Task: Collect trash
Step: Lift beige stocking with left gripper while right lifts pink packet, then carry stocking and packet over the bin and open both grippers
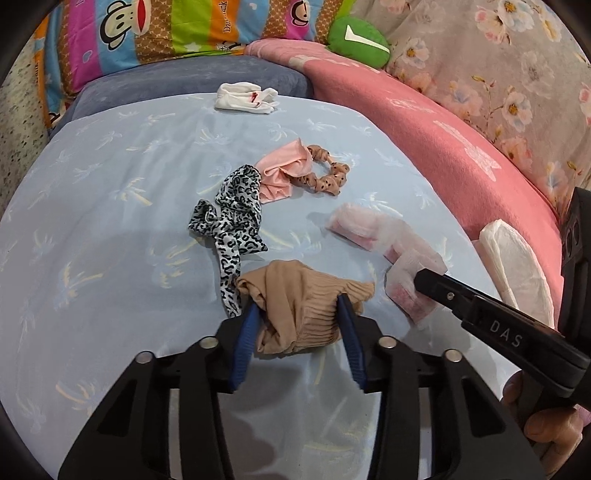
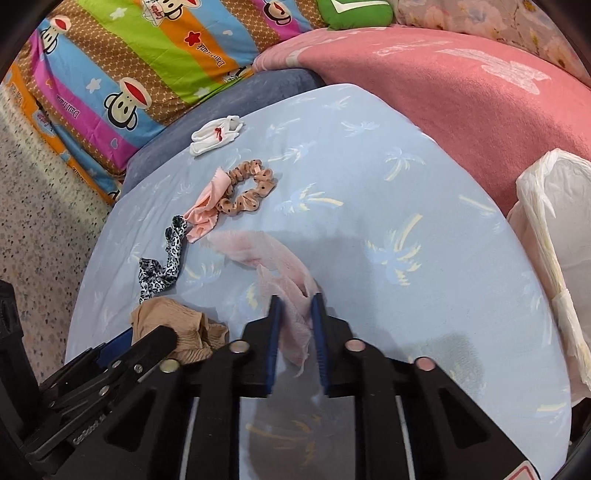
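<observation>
My left gripper [image 1: 300, 303] is shut on a crumpled beige stocking [image 1: 295, 295], which also shows in the right wrist view [image 2: 173, 325]. My right gripper [image 2: 296, 301] is shut on a thin pink-white wrapper [image 2: 291, 295] that trails across the light blue sheet [image 2: 369, 184]; in the left wrist view the wrapper [image 1: 373, 229] lies to the right, with the right gripper's finger [image 1: 436, 284] on its near end. A white pad [image 1: 517, 266] lies at the right edge of the bed [image 2: 546, 229].
On the sheet lie a leopard-print scrunchie [image 1: 232, 221], a pink cloth [image 1: 280, 173], a brown dotted scrunchie [image 1: 328, 173] and white socks [image 1: 245, 98]. A pink blanket [image 1: 424, 125], a striped pillow [image 1: 166, 26] and a green cushion [image 1: 356, 40] are behind.
</observation>
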{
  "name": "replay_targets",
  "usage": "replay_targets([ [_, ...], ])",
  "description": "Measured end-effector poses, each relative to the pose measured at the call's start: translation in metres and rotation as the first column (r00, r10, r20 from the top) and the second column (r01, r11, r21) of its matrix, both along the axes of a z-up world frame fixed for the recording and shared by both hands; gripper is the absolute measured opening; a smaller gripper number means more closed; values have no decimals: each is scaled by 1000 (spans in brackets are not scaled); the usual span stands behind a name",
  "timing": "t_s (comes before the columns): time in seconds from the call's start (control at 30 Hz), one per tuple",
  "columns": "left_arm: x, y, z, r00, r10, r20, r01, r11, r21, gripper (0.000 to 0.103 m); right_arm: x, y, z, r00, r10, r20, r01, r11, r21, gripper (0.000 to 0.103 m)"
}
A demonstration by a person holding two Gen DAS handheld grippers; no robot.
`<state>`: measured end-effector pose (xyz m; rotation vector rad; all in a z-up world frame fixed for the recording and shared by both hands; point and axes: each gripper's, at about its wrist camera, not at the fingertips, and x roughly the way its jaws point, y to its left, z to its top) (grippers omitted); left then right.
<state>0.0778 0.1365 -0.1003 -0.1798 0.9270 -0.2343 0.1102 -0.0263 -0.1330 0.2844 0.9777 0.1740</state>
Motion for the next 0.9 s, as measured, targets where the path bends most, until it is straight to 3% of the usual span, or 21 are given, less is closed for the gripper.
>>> replay_targets([
  [0.2,-3,-11,6,999,-50,10,50,999,15,20,-4,1,7,1000,10,16,-11,1000,16,8],
  [0.9,-10,-63,84,976,-136,172,139,990,-6,19,-45,-57,125,958,-78,276,60,996,72,8],
])
